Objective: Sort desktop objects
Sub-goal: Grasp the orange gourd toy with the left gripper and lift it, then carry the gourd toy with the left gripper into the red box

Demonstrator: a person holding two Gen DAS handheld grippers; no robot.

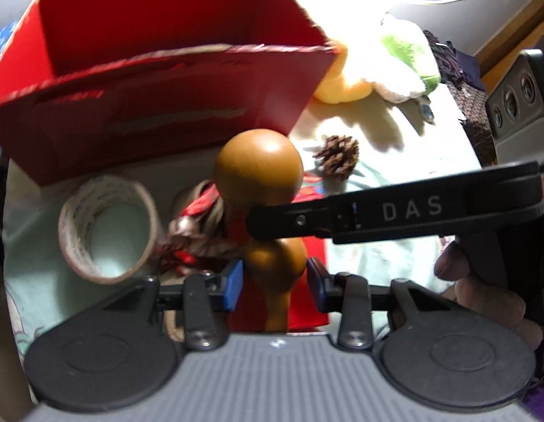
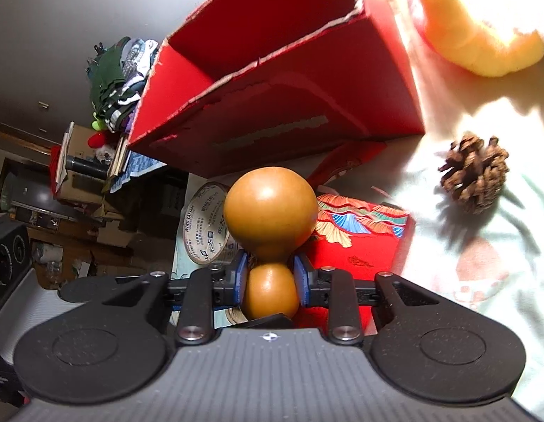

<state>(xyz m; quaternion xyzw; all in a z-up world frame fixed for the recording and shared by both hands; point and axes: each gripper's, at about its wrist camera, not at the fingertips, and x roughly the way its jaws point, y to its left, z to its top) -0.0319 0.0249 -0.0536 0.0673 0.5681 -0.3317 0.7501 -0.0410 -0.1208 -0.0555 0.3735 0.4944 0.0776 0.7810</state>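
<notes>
A brown two-bulb gourd [image 1: 259, 165] with a red ribbon [image 1: 198, 225] at its waist stands over a red packet [image 2: 360, 239]. In the left wrist view my left gripper [image 1: 275, 279] is shut on the gourd's smaller bulb, with both blue pads against its sides. My right gripper's black finger [image 1: 395, 211] reaches in from the right to the waist. In the right wrist view my right gripper [image 2: 270, 277] is shut on the gourd [image 2: 270, 211] just below its big bulb. An open red cardboard box [image 1: 166, 52] stands right behind.
A tape roll [image 1: 106, 228] lies left of the gourd and a pine cone [image 1: 337, 156] to its right on the pale cloth [image 1: 395, 140]. Yellow and green-white plush toys [image 1: 405, 63] sit beyond the box. A person's hand [image 1: 483, 292] holds the right gripper.
</notes>
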